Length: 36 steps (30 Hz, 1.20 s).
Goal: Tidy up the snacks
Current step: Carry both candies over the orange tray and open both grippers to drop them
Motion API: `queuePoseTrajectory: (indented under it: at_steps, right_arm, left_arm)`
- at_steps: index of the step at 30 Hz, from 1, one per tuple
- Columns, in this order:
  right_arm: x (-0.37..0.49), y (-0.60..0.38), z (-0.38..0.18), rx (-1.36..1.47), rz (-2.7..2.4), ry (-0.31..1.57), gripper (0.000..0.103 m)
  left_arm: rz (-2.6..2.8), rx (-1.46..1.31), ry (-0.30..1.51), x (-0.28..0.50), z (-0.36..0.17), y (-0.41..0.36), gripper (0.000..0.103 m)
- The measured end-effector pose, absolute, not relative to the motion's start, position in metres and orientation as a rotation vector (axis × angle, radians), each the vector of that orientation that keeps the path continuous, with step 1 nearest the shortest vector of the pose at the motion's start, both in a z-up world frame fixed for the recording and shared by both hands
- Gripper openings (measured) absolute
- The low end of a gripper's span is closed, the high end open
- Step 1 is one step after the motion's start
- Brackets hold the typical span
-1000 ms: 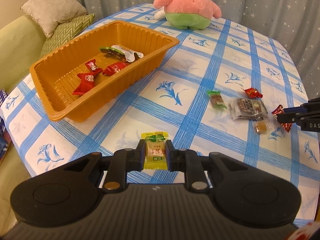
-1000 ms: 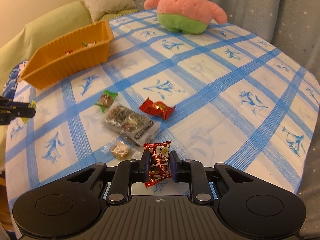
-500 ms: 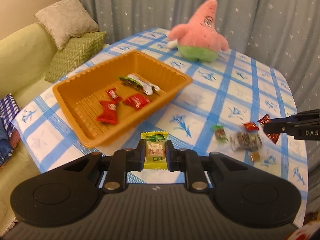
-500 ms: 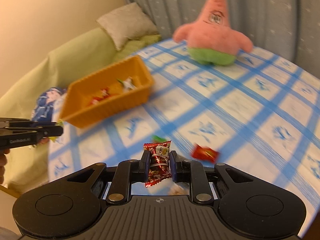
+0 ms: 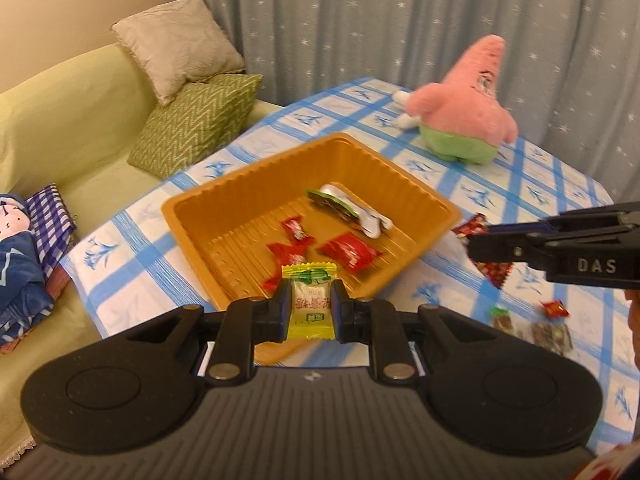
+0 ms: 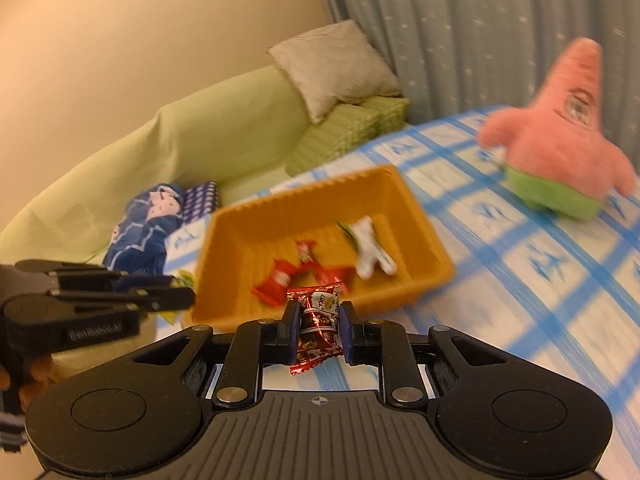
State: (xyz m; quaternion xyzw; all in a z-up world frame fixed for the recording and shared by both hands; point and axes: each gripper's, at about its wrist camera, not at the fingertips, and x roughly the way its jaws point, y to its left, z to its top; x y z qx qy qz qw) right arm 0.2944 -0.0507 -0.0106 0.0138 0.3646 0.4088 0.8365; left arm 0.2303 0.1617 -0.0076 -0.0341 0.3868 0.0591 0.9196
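My left gripper (image 5: 310, 308) is shut on a yellow-green wrapped candy (image 5: 309, 312), raised just short of the near rim of the orange tray (image 5: 192, 220). My right gripper (image 6: 319, 330) is shut on a red patterned candy (image 6: 318, 330), also lifted in front of the orange tray (image 6: 424, 248). Inside the tray lie red candies (image 5: 348, 252) and a green and white wrapper (image 5: 352, 210). Seen from the left wrist, the right gripper (image 5: 476, 250) comes in from the right with the red candy (image 5: 494, 270) in it. The left gripper (image 6: 180, 294) shows at the left of the right wrist view.
Loose snacks (image 5: 548, 330) lie on the blue-checked tablecloth (image 5: 568, 184) at the right. A pink star plush (image 5: 466, 108) sits behind the tray. A green sofa (image 5: 60, 128) with cushions (image 5: 196, 124) stands left of the table, curtains behind.
Both grippers rose off the table with their candies and swung toward the orange tray, which now looms nearer. The loose snacks dropped toward the lower right of the left view.
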Motion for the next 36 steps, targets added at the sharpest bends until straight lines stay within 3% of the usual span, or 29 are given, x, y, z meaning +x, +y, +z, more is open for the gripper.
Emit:
queuePoseTrajectory:
  at_steps: [13,36]
  right_arm:
    - [0.36,0.029,-0.023,0.015,0.888,0.793,0.021]
    - [0.412,0.039,-0.059,0.039,0.854,0.855,0.021]
  left_arm:
    - [0.204,-0.099,0.813,0.288,-0.022,0.207,0.018]
    - [0.256,-0.119,0.87,0.35,-0.069,0.238,0.019]
